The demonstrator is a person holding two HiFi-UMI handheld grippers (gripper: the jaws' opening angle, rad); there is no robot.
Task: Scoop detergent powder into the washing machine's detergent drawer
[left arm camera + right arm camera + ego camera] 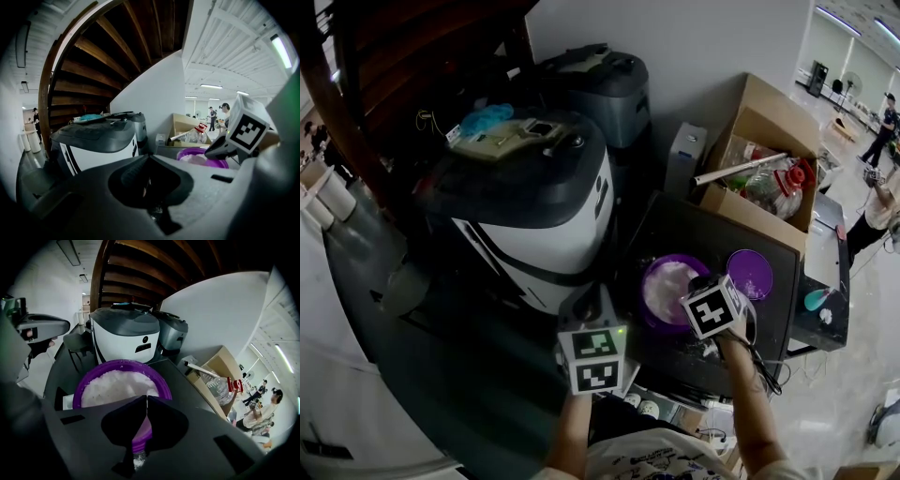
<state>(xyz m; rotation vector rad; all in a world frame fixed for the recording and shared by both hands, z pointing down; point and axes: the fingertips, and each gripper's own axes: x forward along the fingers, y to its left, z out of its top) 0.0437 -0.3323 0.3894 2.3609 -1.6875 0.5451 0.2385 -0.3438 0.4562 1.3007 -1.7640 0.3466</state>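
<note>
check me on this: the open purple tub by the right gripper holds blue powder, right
Not blue. The powder in the open purple tub by the right gripper is white, as the right gripper view shows.

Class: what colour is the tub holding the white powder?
Purple tub; clearest in the right gripper view.

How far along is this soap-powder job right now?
Early on. Done: the lid is off the purple tub, so the powder is exposed. In hand: the right gripper is shut on what looks like a purple scoop at the tub's near rim; the left gripper is shut and empty. Left: carrying powder to the washing machine. I see no open drawer there.
</note>
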